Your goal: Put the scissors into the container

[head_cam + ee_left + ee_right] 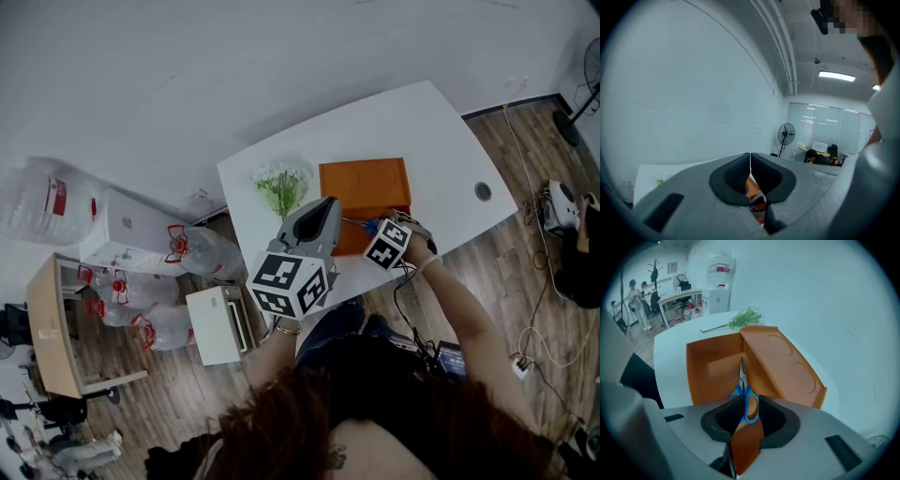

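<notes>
Right claw [750, 398] is clamped on the blue handle of the scissors [749, 405]. The blades point to 12 o'clock, with the tip over the inside of the orange container [712, 366]; we can't tell if the tip touches the floor of it. The container lid [780, 359] stands tilted open on its 3 o'clock side. Left claw [750, 161] has its jaws together with nothing in them. It is lifted at 9 o'clock of the right claw in the head view and faces the wall. Flowers [740, 319] lie on the white desk [670, 348] at 12 o'clock of the container. A water jug [719, 266] has a red label, print too small to read. We see no legible writing anywhere.
</notes>
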